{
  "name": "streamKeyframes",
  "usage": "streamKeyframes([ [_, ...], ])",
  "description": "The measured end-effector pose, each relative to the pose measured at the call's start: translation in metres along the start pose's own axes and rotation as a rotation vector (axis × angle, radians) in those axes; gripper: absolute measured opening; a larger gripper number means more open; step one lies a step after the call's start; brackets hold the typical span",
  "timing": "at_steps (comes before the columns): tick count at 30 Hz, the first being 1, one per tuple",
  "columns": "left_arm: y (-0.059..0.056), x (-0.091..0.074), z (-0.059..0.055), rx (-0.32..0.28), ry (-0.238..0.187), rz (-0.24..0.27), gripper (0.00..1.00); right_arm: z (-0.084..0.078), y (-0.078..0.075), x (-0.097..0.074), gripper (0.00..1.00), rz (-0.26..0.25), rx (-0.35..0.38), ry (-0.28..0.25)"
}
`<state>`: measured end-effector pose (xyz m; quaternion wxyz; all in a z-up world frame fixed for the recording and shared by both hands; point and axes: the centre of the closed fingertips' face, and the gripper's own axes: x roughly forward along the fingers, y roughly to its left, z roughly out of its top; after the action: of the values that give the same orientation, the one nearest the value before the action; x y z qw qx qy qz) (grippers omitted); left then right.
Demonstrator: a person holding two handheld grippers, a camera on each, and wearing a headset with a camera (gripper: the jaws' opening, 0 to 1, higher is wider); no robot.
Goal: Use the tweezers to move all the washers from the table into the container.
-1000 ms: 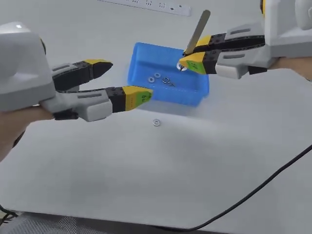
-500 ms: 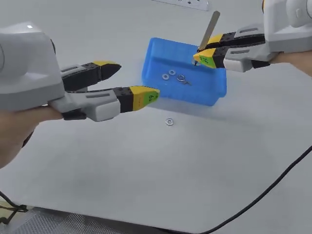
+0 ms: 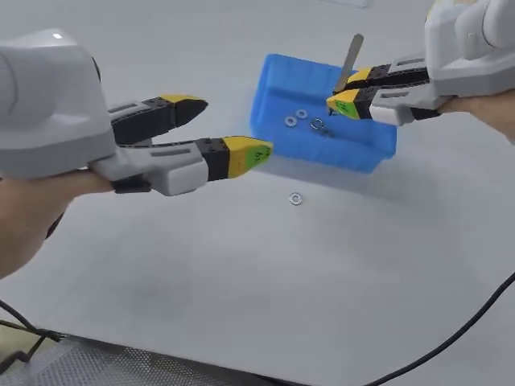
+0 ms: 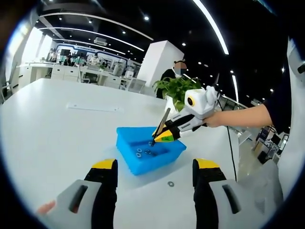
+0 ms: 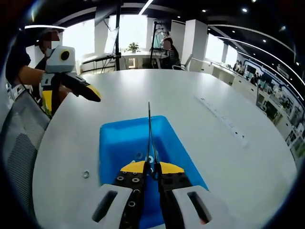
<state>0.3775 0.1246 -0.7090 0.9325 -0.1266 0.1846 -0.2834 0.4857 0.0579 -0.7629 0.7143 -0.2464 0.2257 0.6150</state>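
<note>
Tweezers (image 3: 349,61) pinched in right gripper (image 3: 335,96) over blue container (image 3: 338,154) (one washer (image 3: 296,199) on table (image 3: 241,273)), left gripper (image 3: 237,127) spread

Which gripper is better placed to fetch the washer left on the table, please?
Right: the right gripper is shut on the tweezers over the container; the left gripper is open and empty.

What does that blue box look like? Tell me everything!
The blue box is a shallow, open rectangular tray, plastic by its look, sitting flat on the white table. Several small metal washers lie on its floor. The right tool hovers above it, shut on thin tweezers whose tips point down into it. A loose washer lies on the table just outside its front wall.
</note>
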Motion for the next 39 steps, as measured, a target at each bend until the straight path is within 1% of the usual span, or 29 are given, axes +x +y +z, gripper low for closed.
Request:
streamKeyframes([
  [6,0.002,0.0,-0.003,0.011,0.011,0.009,0.68,-0.007,-0.007,0.003,0.1,-0.021,0.001,0.011],
  [15,0.002,0.004,-0.002,0.016,0.016,0.004,0.68,-0.01,-0.005,0.006,0.1,-0.02,0.02,0.006],
  [21,0.001,0.005,-0.002,0.029,0.029,-0.003,0.68,-0.01,-0.005,0.006,0.1,-0.02,0.012,0.007],
  [24,-0.001,0.007,0.003,0.032,0.016,-0.014,0.68,-0.011,-0.006,0.007,0.1,-0.021,0.007,0.008],
  [25,-0.002,0.009,0.009,0.037,-0.002,-0.025,0.68,-0.011,-0.005,0.006,0.1,-0.02,0.006,0.008],
  [27,-0.003,0.015,0.016,0.05,-0.012,-0.038,0.68,-0.011,-0.005,0.006,0.1,-0.02,0.001,0.009],
  [29,-0.002,0.026,0.025,0.069,-0.015,-0.056,0.68,-0.011,-0.004,0.006,0.1,-0.02,0.002,0.01],
  [30,-0.002,0.034,0.032,0.087,-0.024,-0.069,0.68,-0.011,-0.004,0.006,0.1,-0.021,0.001,0.01],
  [31,-0.003,0.039,0.036,0.097,-0.029,-0.08,0.68,-0.011,-0.004,0.006,0.1,-0.019,0.003,0.01],
  [32,-0.004,0.049,0.04,0.131,-0.016,-0.094,0.68,-0.011,-0.003,0.006,0.1,-0.018,0.004,0.01],
  [33,-0.005,0.052,0.04,0.158,-0.003,-0.101,0.69,-0.011,-0.003,0.006,0.1,-0.018,0.003,0.01],
  [34,-0.001,0.061,0.04,0.211,0.024,-0.114,0.7,-0.011,-0.003,0.006,0.1,-0.018,0.003,0.011],
  [35,-0.002,0.067,0.042,0.219,0.026,-0.123,0.69,-0.011,-0.003,0.005,0.1,-0.017,0.003,0.013],
  [36,-0.004,0.077,0.046,0.206,0.016,-0.142,0.69,-0.012,-0.003,0.005,0.1,-0.018,0.002,0.014],
  [37,-0.006,0.082,0.049,0.21,0.013,-0.159,0.68,-0.012,-0.004,0.005,0.1,-0.018,0.002,0.013],
  [38,-0.009,0.09,0.052,0.227,0.013,-0.177,0.68,-0.012,-0.003,0.005,0.1,-0.017,0.003,0.013],
  [39,-0.014,0.095,0.053,0.267,0.02,-0.205,0.67,-0.012,-0.003,0.005,0.1,-0.017,0.003,0.013],
])
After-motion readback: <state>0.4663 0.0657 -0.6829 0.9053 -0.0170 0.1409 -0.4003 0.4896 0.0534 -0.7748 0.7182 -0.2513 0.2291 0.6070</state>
